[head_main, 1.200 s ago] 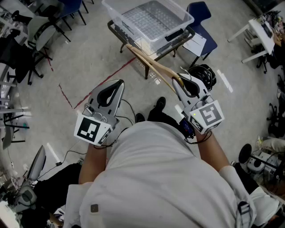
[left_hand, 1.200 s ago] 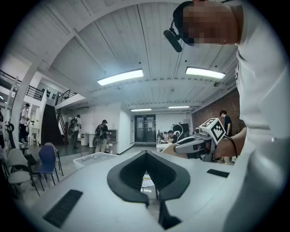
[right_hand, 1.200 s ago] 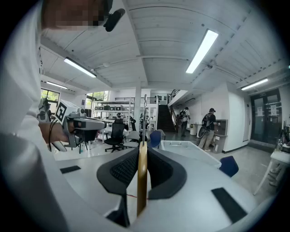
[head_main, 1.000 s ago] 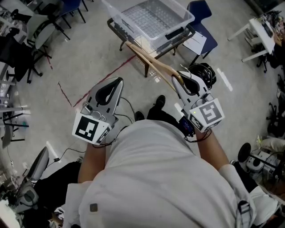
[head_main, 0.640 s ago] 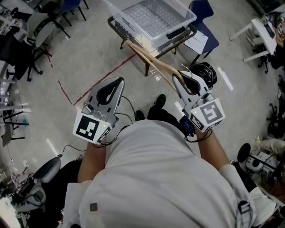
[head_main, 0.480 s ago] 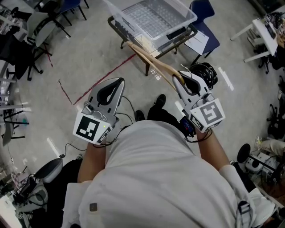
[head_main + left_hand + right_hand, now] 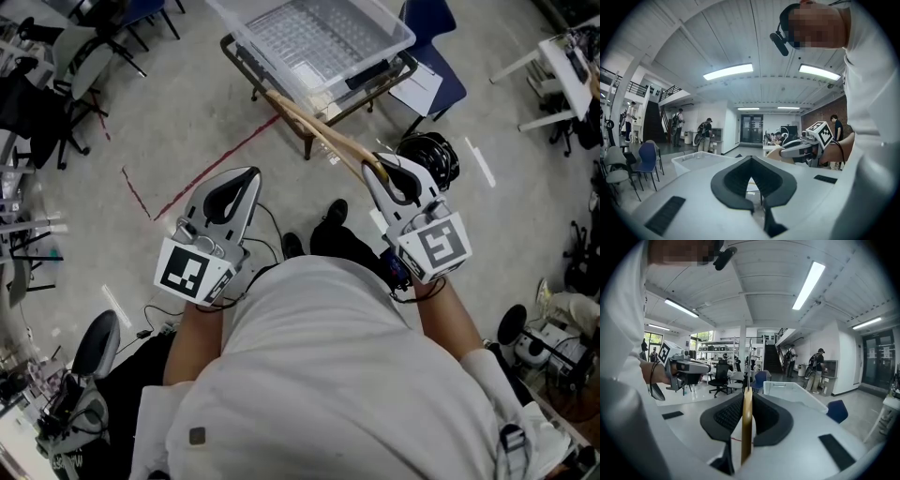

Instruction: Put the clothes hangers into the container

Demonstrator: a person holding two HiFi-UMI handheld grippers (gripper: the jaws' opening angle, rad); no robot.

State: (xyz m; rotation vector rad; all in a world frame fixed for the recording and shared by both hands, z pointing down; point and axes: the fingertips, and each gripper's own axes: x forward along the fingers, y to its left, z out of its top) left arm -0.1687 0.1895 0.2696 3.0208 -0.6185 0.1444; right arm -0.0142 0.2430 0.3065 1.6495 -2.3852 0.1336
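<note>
The right gripper point(image 7: 377, 169) pinched a pale wooden clothes hanger point(image 7: 314, 127), its end near the clear plastic box point(image 7: 398, 37) on a dark table point(image 7: 239, 61). The left gripper point(image 7: 251, 176) was closed, empty, above grey floor point(image 7: 169, 112).

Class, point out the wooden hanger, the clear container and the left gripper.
wooden hanger point(image 7: 323, 134): head view, middle of its arm.
clear container point(image 7: 319, 33): head view, bare gridded floor.
left gripper point(image 7: 252, 174): head view, between its fingertips.

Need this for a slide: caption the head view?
Right gripper grips a wooden hanger aimed at the clear container; left gripper is empty.
</note>
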